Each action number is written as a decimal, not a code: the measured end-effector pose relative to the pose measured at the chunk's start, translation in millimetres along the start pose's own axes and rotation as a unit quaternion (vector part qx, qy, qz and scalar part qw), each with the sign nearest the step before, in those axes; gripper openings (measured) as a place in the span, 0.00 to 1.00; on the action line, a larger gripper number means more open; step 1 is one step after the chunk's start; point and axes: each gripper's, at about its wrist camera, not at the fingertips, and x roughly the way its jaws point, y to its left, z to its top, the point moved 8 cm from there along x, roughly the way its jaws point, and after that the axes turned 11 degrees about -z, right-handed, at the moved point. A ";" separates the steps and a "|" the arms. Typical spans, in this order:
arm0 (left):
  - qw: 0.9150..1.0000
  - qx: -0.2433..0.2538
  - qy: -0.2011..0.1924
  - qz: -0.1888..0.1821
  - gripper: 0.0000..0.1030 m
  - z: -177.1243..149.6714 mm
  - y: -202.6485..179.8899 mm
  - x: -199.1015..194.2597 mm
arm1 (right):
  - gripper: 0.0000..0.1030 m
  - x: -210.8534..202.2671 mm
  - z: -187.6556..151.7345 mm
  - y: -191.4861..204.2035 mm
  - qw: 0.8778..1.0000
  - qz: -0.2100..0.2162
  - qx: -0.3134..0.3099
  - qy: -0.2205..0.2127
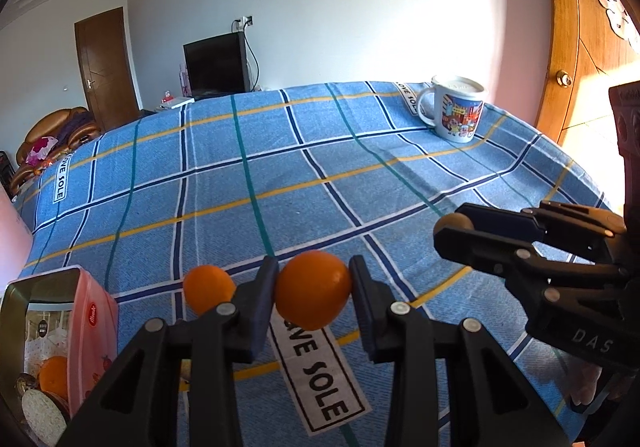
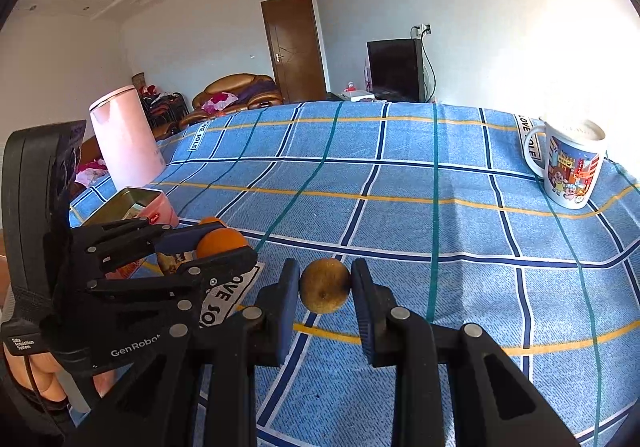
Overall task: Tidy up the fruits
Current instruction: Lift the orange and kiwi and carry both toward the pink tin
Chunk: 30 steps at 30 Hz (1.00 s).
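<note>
From the left wrist, the left tongs (image 1: 313,297) are clamped on an orange (image 1: 313,295), pads pressed against both its sides and the fruit apparently lifted just clear of the blue checked cloth (image 1: 320,175) that covers the bench. A second orange (image 1: 209,294) sits on the cloth just outside the left finger, and beyond it, further left and nearer the camera, an open pink tin (image 1: 94,327) already holds an orange and some brownish fruit, so the tin is probably where the fruit is being gathered. Off to the right the right tongs (image 1: 454,225) hold a small brown fruit (image 1: 454,222). A picture mug (image 1: 456,109) stands far ahead to the right, well apart from all this. From the right wrist, the right tongs (image 2: 325,291) grip that brown fruit (image 2: 325,291) squarely between the pads, held above the cloth. The left tongs (image 2: 224,243) appear just to the left with the orange (image 2: 221,241), and the tin (image 2: 136,203) lies beyond them, so both fruits seem poised for dropping in.
</note>
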 end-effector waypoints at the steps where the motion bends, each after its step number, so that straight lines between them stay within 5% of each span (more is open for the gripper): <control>1: 1.000 0.000 -0.004 0.000 0.37 0.6 -0.1 -1.3 | 0.27 -1.9 0.7 0.3 1.000 0.001 0.000 -0.005; 30: 0.996 0.007 -0.090 0.019 0.37 9.4 -0.1 -35.2 | 0.27 -32.5 8.7 2.3 0.997 0.000 -0.006 -0.082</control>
